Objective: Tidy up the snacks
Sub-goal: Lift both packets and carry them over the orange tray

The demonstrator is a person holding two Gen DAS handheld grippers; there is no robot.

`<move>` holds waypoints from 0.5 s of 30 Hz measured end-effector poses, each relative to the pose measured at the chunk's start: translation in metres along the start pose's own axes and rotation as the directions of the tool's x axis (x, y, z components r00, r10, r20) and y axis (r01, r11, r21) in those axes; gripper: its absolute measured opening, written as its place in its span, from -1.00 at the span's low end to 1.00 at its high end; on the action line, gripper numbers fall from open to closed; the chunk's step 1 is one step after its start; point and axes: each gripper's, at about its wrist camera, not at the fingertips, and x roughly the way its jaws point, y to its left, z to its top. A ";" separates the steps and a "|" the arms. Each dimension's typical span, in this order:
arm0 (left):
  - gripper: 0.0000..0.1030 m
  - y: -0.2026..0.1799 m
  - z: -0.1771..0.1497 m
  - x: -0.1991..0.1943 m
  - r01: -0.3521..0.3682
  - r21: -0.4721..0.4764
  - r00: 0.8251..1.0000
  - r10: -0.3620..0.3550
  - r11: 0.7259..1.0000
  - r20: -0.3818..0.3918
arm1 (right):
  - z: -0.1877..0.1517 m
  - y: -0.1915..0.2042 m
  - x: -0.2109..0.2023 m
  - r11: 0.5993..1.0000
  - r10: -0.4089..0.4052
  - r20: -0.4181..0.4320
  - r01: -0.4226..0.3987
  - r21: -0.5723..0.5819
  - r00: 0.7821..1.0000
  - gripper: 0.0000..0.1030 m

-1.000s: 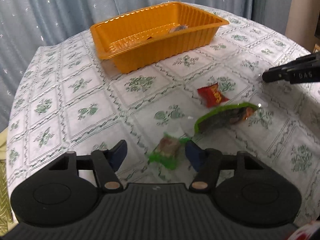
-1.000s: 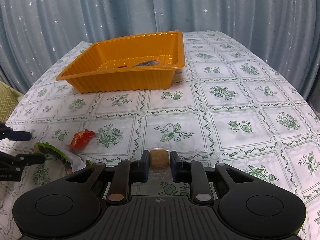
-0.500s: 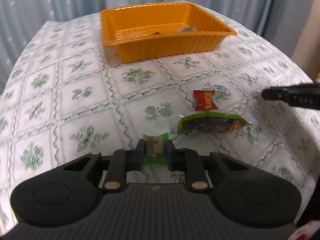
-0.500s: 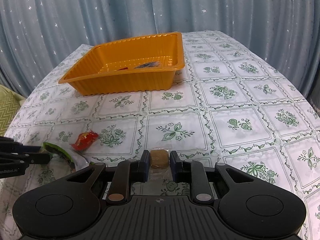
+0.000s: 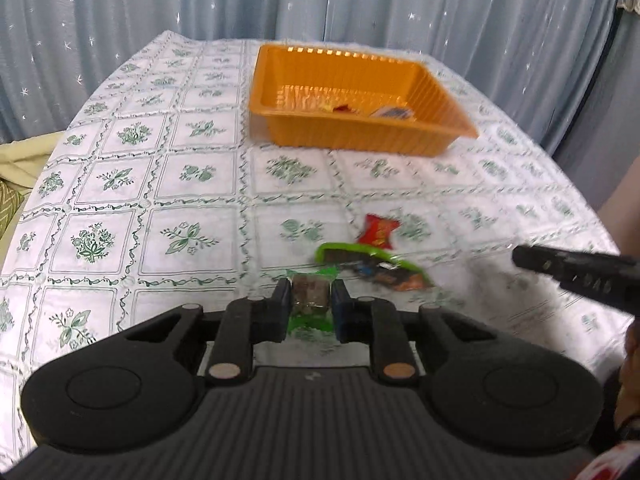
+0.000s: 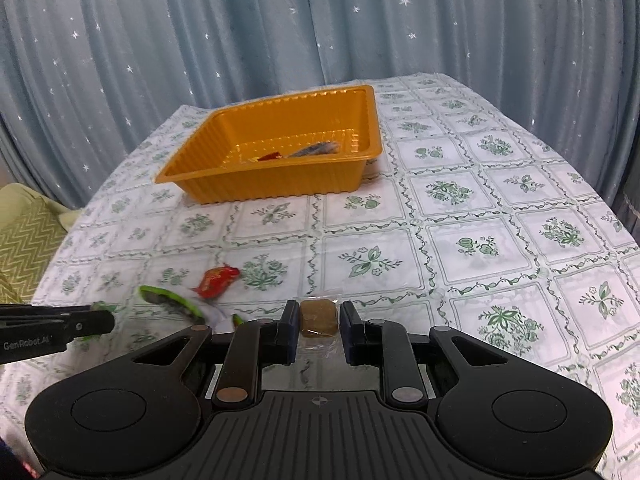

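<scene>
The left gripper (image 5: 311, 300) clamps a green-wrapped brown snack (image 5: 311, 299); the right gripper (image 6: 319, 318) clamps a clear-wrapped tan cube (image 6: 318, 317). The orange ribbed plastic tray (image 6: 280, 178) sits at twelve o'clock. Only the right view shows a chevron cushion (image 6: 24, 240).

My left gripper (image 5: 311, 305) is matte black plastic: a ribbed grey-black deck behind the jaws, a round disc recess on either side, and two copper-coloured pivot pins (image 5: 224, 369) just behind the dark blue pads. My right gripper (image 6: 319, 320) is built the same, with a small crosshair mark (image 6: 319, 401) centred on the deck. White "GenRobot.AI" lettering (image 6: 25, 343) runs along the left gripper's side. Bare skin of my forearm (image 5: 624, 216) shows right of the left jaws.
</scene>
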 end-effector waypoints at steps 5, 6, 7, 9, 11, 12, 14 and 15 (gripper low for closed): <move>-0.64 -0.013 -0.001 -0.019 0.009 -0.025 1.000 -0.009 1.000 0.029 | -0.001 0.006 -0.019 1.000 0.007 0.007 -0.007 0.004 1.000 -0.58; -0.64 -0.016 -0.001 -0.022 0.012 -0.031 0.999 -0.011 0.999 0.032 | -0.002 0.007 -0.022 1.000 0.008 0.008 -0.008 0.004 1.000 -0.57; -0.64 -0.017 -0.002 -0.024 0.012 -0.035 0.999 -0.011 0.999 0.034 | -0.002 0.008 -0.025 1.000 0.009 0.008 -0.009 0.005 1.000 -0.57; -0.64 -0.020 -0.003 -0.029 0.009 -0.045 0.999 -0.007 0.999 0.040 | -0.002 0.009 -0.031 1.000 0.006 0.007 -0.006 0.001 1.000 -0.58; -0.64 -0.022 -0.004 -0.033 0.011 -0.056 0.999 -0.009 0.998 0.043 | -0.002 0.011 -0.035 1.000 0.003 0.006 -0.003 -0.001 1.000 -0.58; -0.64 -0.023 -0.005 -0.036 0.010 -0.056 0.999 -0.008 0.998 0.045 | -0.002 0.011 -0.038 1.000 0.002 0.004 -0.001 -0.002 1.000 -0.58; -0.64 -0.026 -0.005 -0.040 0.012 -0.059 0.999 -0.009 0.998 0.050 | -0.001 0.012 -0.043 1.000 0.003 0.003 -0.003 -0.005 1.000 -0.58; -0.64 -0.027 -0.004 -0.041 0.014 -0.061 0.999 -0.011 0.998 0.052 | 0.000 0.013 -0.045 1.000 0.003 0.004 -0.003 -0.008 1.000 -0.57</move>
